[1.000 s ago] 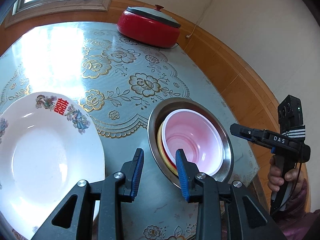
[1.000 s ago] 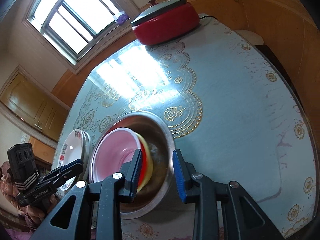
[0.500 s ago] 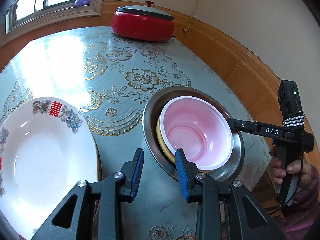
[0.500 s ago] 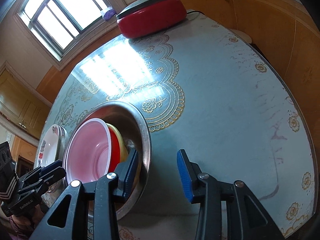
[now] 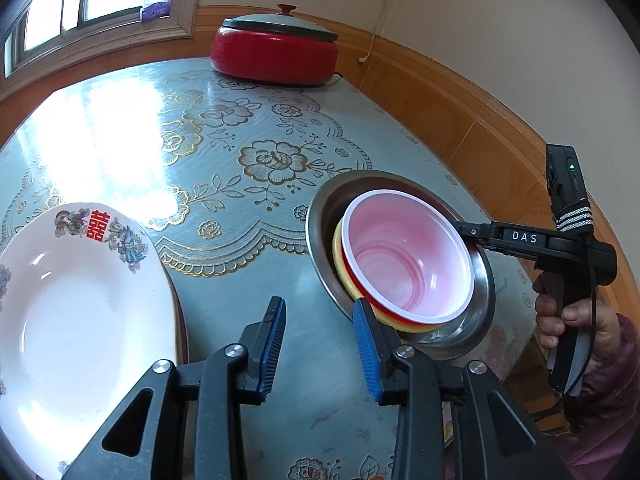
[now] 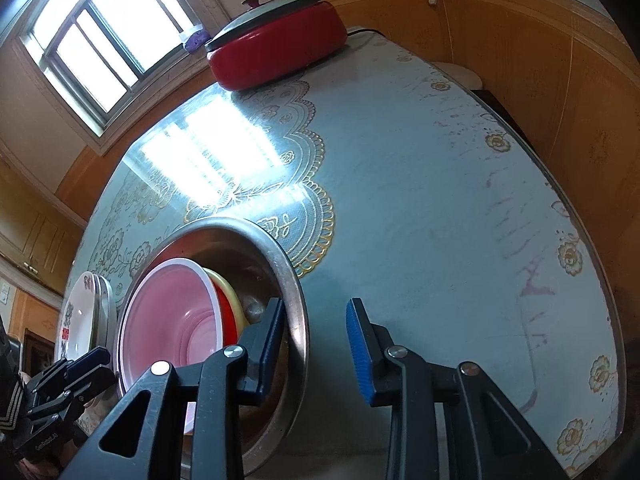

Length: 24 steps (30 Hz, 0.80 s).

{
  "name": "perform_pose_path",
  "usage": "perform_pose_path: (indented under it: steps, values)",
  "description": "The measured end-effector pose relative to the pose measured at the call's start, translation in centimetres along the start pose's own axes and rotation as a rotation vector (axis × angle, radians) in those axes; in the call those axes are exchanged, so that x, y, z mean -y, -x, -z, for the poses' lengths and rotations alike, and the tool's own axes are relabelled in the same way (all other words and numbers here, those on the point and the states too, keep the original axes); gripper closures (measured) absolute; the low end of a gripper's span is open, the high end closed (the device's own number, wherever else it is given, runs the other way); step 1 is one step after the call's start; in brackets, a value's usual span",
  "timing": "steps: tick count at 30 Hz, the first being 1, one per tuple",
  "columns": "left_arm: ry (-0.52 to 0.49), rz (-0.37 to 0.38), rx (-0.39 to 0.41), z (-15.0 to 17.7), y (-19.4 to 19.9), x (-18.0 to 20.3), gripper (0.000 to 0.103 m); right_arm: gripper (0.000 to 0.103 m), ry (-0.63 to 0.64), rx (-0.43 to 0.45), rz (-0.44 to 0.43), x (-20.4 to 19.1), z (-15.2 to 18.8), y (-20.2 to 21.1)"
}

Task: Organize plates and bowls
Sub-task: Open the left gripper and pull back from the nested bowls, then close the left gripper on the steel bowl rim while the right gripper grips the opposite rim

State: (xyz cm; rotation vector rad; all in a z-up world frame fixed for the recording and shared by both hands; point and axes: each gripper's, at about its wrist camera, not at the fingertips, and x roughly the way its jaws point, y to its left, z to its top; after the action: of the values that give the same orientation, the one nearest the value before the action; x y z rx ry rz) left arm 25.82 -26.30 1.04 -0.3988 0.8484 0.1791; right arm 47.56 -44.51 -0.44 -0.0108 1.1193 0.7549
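A steel basin [image 5: 317, 220] [image 6: 289, 272] sits on the table with a yellow bowl [image 5: 338, 264] [image 6: 231, 293] and a red bowl with a pink inside [image 5: 404, 264] [image 6: 168, 320] nested in it. My right gripper [image 6: 314, 340] [image 5: 464, 234] straddles the basin's right rim, one finger inside and one outside. Its jaws are closing, and the pads are not pressing the rim. My left gripper [image 5: 320, 344] [image 6: 80, 368] hovers at the basin's near left edge, jaws opening over bare tablecloth. A white plate [image 5: 80, 312] [image 6: 76, 320] with a red character lies to the left.
A red lidded cooker [image 5: 276, 56] [image 6: 276, 52] stands at the table's far end by the window. A person's hand [image 5: 572, 320] holds the right gripper's handle off the table's right edge. Wood-panelled wall runs close along that side.
My right gripper came in from the right and dropped over the basin's rim, widening and then narrowing. My left gripper's jaws spread a little and its view rolled slightly.
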Motion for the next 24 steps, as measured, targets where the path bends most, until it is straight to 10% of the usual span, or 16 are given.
perform_pose_path:
  steps: [16,24]
  values:
    - [-0.002,0.045,-0.039,-2.1,-2.4,0.3,0.060,0.062,-0.101,0.050,-0.038,2.8,0.6,1.6]
    - [0.016,0.092,-0.064,-2.8,-4.3,0.9,0.081,0.063,-0.002,0.067,0.017,1.6,1.1,1.5]
